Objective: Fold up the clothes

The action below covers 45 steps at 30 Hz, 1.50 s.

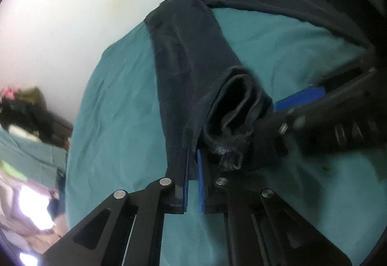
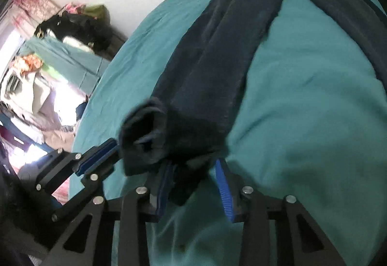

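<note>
Dark navy trousers [image 2: 217, 60] lie lengthwise on the teal bedsheet [image 2: 302, 109], waist at the far end and the second leg [image 2: 350, 12] splayed to the right. The near leg's hem [image 2: 145, 135] is lifted and bunched. My left gripper [image 1: 193, 169] is shut on one edge of that hem; in the right wrist view the left gripper [image 2: 96, 157] comes in from the left. My right gripper [image 2: 193, 164] stands partly open around the hem's other edge. Cloth hangs between its blue pads [image 2: 223, 183], touching the left one, with a gap at the right one.
A white wall [image 1: 72, 12] rises behind the bed. Left of the bed's edge are a heap of dark and coloured clothes [image 2: 79, 24] and folded laundry [image 2: 36, 89]. Bare teal sheet spreads to the right of the trouser leg.
</note>
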Tool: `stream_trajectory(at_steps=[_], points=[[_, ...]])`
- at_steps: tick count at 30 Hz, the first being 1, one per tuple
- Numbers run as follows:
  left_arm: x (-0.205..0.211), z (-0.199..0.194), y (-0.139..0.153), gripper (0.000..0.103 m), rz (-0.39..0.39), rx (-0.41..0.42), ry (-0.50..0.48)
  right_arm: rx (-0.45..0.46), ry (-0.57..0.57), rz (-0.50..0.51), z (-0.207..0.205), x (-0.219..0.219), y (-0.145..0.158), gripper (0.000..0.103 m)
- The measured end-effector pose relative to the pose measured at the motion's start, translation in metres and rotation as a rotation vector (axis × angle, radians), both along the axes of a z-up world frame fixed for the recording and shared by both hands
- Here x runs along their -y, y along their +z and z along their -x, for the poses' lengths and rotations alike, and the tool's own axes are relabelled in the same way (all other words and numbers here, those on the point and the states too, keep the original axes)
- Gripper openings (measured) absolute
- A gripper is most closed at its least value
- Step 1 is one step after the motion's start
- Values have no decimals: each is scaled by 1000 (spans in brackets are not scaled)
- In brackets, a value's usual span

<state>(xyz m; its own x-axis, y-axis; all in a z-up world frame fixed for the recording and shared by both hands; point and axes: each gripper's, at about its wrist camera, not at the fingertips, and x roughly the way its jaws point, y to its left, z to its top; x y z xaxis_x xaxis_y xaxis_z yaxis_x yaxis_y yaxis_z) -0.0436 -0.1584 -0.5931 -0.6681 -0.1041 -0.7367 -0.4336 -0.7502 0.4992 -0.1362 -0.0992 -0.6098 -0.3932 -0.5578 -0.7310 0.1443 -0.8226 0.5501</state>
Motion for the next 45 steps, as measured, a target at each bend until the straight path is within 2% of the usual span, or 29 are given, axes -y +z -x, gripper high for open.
stream_trajectory(at_steps=[1, 4, 6, 7, 8, 9, 10, 13, 14, 16, 22, 26, 31, 35, 37, 42, 43, 45], points=[[4, 1, 0, 6, -2, -1, 18, -6, -11, -10, -2, -3, 1, 30], [15, 4, -1, 6, -4, 21, 65, 30, 3, 70, -2, -10, 0, 31], [18, 0, 2, 8, -40, 17, 44, 21, -4, 87, -3, -12, 4, 35], [17, -2, 2, 16, -48, 8, 35, 11, -1, 77, -4, -12, 7, 43], [17, -2, 1, 31, -45, 0, 42, 0, 3, 67, -5, -12, 10, 44], [17, -2, 1, 38, -55, 5, 43, -5, 0, 64, -6, -14, 13, 44], [18, 0, 1, 51, -78, 11, 47, -10, -5, 62, -8, -16, 15, 46], [21, 6, 18, 55, -206, 29, 88, -19, -29, 46, -10, -29, 22, 53], [22, 11, 25, 67, -232, 33, 109, -20, -29, 43, -11, -32, 23, 55], [20, 26, 35, 76, -295, 73, 143, -21, -49, 15, -10, -41, 25, 55], [14, 95, 72, 76, -328, 196, 296, 0, -129, -36, -12, -61, 18, 55], [-10, 120, 80, 76, -143, 156, 276, 36, -171, -37, -9, -70, 12, 55], [-31, 139, 67, 76, -51, 246, 210, 45, -193, -43, -13, -77, 12, 55], [-37, 144, 39, 77, 20, 316, 203, 32, -193, -29, -14, -80, 15, 55], [-31, 150, 22, 77, 13, 386, 219, 33, -187, -40, -14, -79, 15, 56], [-25, 150, -4, 77, -23, 493, 222, 55, -128, -55, -8, -74, 9, 57], [-24, 150, -9, 74, -27, 504, 222, 55, -120, -65, -7, -73, 8, 57], [-22, 150, -15, 44, -40, 533, 225, 48, -99, -99, -8, -71, 8, 57]])
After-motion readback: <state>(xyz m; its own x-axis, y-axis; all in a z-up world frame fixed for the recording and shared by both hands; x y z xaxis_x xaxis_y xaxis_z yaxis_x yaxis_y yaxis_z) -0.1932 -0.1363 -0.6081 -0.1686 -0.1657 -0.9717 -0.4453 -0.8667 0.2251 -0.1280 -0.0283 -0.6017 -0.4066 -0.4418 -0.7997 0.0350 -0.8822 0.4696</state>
